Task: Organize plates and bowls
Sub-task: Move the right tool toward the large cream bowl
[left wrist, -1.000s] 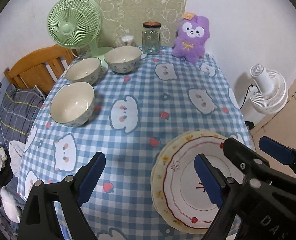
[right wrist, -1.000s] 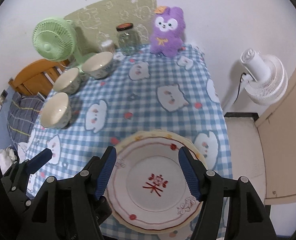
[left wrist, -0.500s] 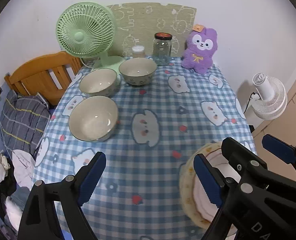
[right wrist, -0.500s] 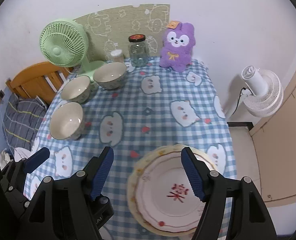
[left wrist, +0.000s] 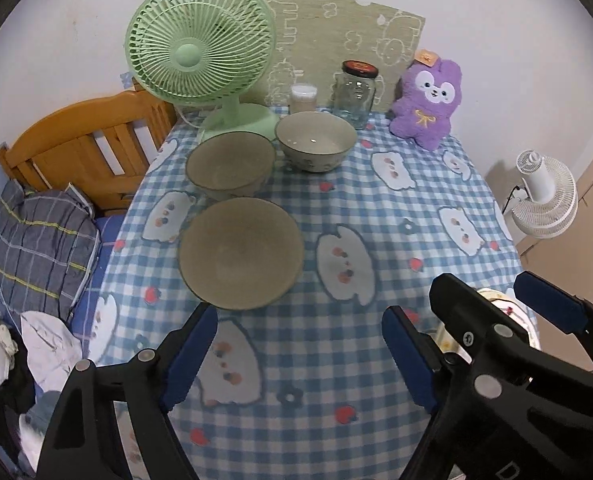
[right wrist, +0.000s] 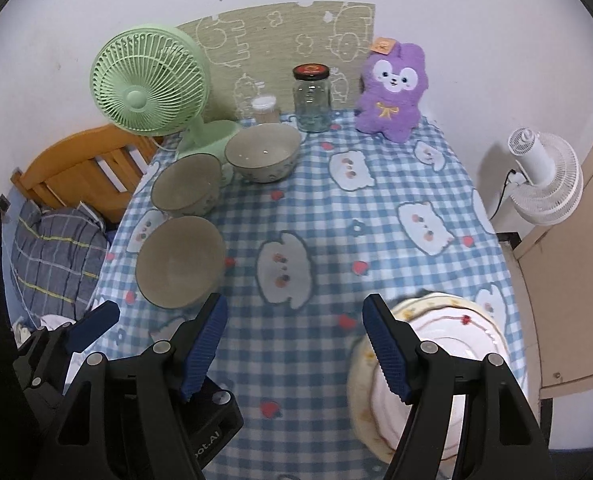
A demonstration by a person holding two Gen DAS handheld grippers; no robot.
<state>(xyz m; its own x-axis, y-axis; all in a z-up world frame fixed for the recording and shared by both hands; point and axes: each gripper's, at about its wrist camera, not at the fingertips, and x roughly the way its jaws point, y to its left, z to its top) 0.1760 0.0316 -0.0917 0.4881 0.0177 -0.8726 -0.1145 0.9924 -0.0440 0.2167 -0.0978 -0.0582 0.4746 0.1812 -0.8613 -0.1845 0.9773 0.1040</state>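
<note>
L gripper (left wrist: 300, 354) is empty, jaws closing a bit w/ nothing between; R gripper (right wrist: 296, 344) is spread and released, also empty. Plates (right wrist: 452, 340) are stacked at the counter (right wrist: 376, 216) near edge, approx 4 o'clock; count uncertain, at least 2. Judged step: plates done, bowls next. Next move: reach to 11 o'clock for the nearest bowl (left wrist: 240, 256) and nest it. Bowls: 3 total, second bowl (left wrist: 230, 164) behind, third bowl (left wrist: 316, 142) farthest.

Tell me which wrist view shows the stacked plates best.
The right wrist view: the plates show their rims and red trim, partly behind the right gripper. In the left wrist view only a sliver shows behind the other gripper's black frame.
</note>
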